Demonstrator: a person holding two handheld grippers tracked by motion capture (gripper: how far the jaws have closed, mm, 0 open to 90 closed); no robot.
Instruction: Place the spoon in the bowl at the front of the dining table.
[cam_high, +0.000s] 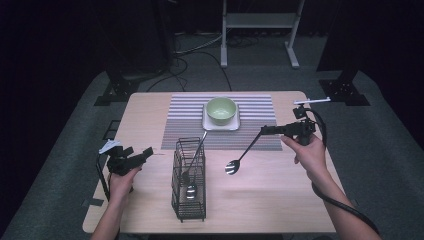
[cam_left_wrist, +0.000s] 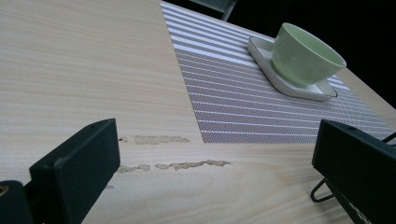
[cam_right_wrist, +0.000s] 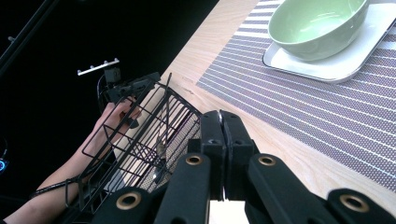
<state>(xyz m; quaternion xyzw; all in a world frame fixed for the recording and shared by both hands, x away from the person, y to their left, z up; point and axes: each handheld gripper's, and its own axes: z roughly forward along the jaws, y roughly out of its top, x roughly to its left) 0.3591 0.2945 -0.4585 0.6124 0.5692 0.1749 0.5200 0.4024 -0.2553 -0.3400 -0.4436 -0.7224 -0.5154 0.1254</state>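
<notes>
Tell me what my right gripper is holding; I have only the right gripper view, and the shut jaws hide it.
Observer: The right gripper is shut on the handle end of a held spoon, which slants down toward the table to the right of the wire basket.
Operator: Where does the spoon inside the basket lean?
Observer: That second spoon has its bowl down in the basket and its handle slanting out of the top toward the white plate.
Operator: Is the left gripper free?
Observer: Yes, the left gripper is open with nothing between its jaws, at the table's left edge.
</notes>
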